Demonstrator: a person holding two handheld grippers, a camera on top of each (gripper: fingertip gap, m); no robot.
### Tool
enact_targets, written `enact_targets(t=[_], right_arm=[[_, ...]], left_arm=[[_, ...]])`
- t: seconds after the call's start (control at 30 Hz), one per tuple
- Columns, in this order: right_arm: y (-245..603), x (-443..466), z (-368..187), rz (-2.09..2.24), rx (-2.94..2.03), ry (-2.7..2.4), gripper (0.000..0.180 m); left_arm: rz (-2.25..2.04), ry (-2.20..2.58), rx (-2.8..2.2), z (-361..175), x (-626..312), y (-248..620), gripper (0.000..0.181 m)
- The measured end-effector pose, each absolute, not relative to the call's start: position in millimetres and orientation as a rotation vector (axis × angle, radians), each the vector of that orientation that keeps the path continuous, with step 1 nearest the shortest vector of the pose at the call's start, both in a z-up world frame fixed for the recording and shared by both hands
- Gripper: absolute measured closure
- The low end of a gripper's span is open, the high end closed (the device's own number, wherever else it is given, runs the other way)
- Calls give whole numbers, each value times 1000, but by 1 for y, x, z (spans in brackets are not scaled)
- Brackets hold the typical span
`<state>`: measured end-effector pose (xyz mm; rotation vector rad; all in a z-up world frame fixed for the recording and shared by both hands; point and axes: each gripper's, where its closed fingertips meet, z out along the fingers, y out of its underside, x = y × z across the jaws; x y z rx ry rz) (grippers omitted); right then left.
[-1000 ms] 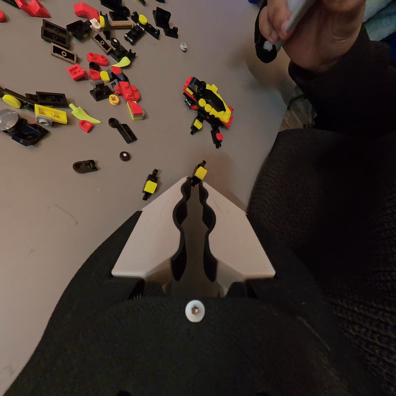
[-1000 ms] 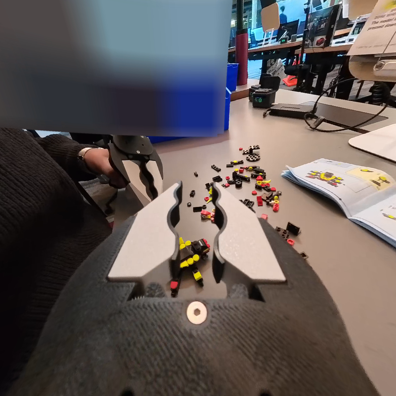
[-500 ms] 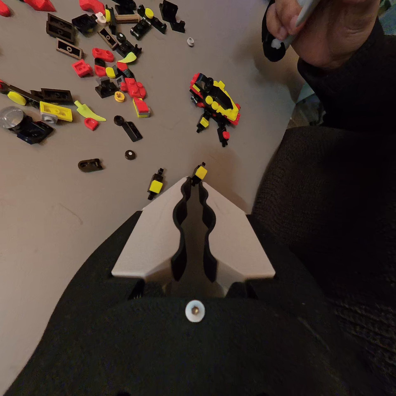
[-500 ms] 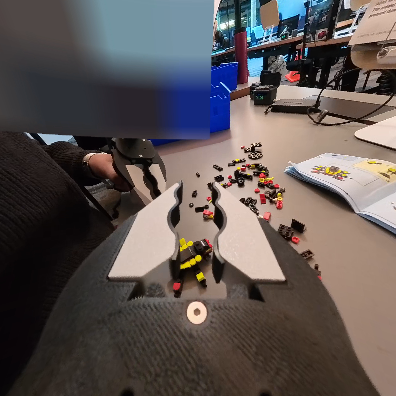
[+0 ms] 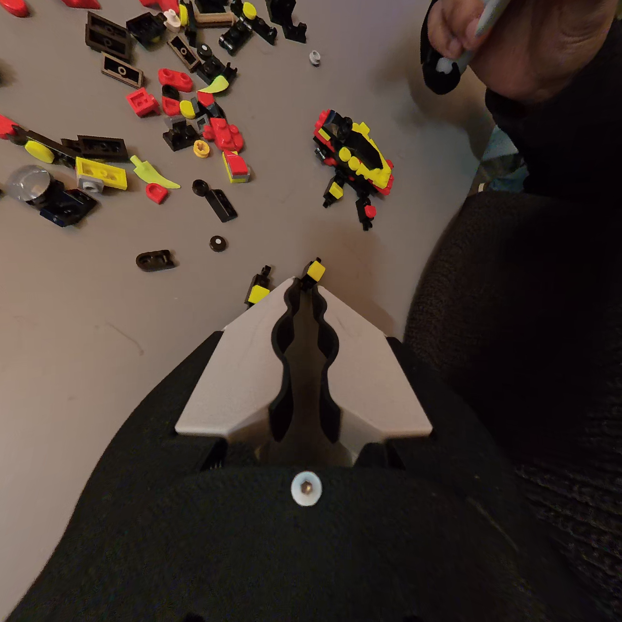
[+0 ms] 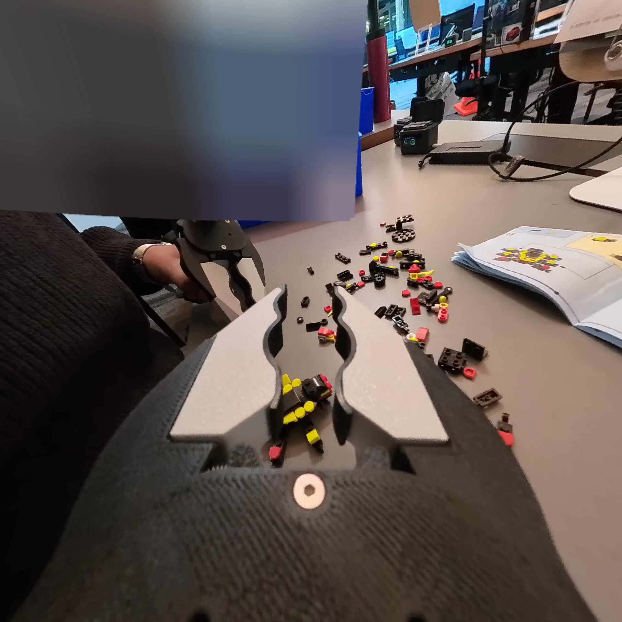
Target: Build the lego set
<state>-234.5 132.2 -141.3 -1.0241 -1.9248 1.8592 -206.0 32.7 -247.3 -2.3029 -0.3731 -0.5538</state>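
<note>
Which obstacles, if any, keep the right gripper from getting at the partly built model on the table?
Probably none. The right gripper hangs above the partly built model, jaws apart, bare table around the model. The left gripper pinches a small yellow-and-black piece, well off to the side.

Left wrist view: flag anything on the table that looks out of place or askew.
Nothing looks damaged or spilled. The partly built model lies alone near the table edge, apart from the loose pieces. The left claw pinches a small black-and-yellow piece; a matching piece lies just beside it.
</note>
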Motion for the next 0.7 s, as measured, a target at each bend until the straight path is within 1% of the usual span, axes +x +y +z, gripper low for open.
enact_targets(t=[0.7], right_arm=[[128,-232,-141,1880,-1026,-1936,155]], left_arm=[[-506,-362,-2318,-249,-208,32,175]])
